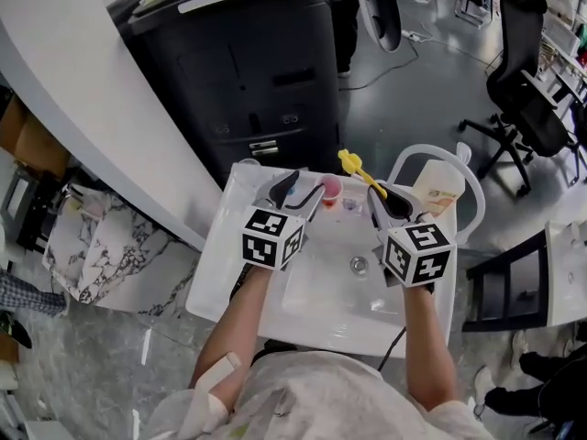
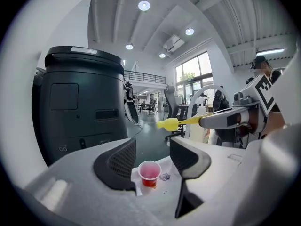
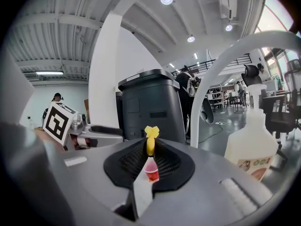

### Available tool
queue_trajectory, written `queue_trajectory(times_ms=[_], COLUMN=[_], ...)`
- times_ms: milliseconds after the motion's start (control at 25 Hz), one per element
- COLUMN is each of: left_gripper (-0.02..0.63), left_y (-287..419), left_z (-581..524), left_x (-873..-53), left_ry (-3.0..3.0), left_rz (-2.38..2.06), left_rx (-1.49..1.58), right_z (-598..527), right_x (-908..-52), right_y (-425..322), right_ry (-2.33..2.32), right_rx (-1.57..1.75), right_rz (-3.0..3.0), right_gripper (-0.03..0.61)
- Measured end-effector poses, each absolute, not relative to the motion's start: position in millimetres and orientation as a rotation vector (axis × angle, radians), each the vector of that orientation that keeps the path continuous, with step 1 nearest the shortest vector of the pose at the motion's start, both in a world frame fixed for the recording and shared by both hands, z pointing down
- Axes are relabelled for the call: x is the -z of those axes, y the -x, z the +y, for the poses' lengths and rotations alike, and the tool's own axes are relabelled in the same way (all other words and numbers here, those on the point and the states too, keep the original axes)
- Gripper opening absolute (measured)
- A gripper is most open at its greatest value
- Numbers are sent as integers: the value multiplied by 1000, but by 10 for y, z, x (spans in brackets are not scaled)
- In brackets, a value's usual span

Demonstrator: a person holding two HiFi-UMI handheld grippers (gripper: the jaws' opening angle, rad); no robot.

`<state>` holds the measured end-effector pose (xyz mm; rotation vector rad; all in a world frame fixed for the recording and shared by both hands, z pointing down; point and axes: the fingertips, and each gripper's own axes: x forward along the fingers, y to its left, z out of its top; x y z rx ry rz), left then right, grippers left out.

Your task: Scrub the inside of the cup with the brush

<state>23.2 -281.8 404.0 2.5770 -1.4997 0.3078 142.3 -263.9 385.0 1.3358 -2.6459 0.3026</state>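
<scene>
A small pink cup (image 1: pixel 330 188) stands upright on the far rim of the white sink (image 1: pixel 229 273). My left gripper (image 1: pixel 303 192) is just to the cup's left. In the left gripper view its jaws (image 2: pixel 153 149) stand open with the cup (image 2: pixel 149 173) seen in the gap, pads apart from it. My right gripper (image 1: pixel 390 202) is shut on the handle of a yellow brush (image 1: pixel 353 166), whose head points up and away, above and right of the cup. The right gripper view shows the brush (image 3: pixel 151 140) clamped in the gripper (image 3: pixel 150 155), with the cup (image 3: pixel 151 171) below it.
A tall black machine (image 1: pixel 248 62) stands behind the sink. A spray bottle (image 1: pixel 438 191) and a white arched pipe (image 1: pixel 470 177) sit at the sink's far right. The drain (image 1: pixel 359 265) is in the basin. A black office chair (image 1: pixel 527 90) is far right.
</scene>
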Motion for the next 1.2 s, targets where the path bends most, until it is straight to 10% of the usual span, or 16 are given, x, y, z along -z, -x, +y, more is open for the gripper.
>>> queue_trajectory(times_ms=[1200], left_gripper=[341], left_y=[-421], left_z=[-3384], left_x=[-4964], left_ry=[-2822], left_rz=[-1025], left_rx=[-272], right_z=[-2797], right_x=[-4003], right_y=[-1257], right_ry=[-1636], right_rx=[-286], right_rz=[-2432], right_gripper=[36])
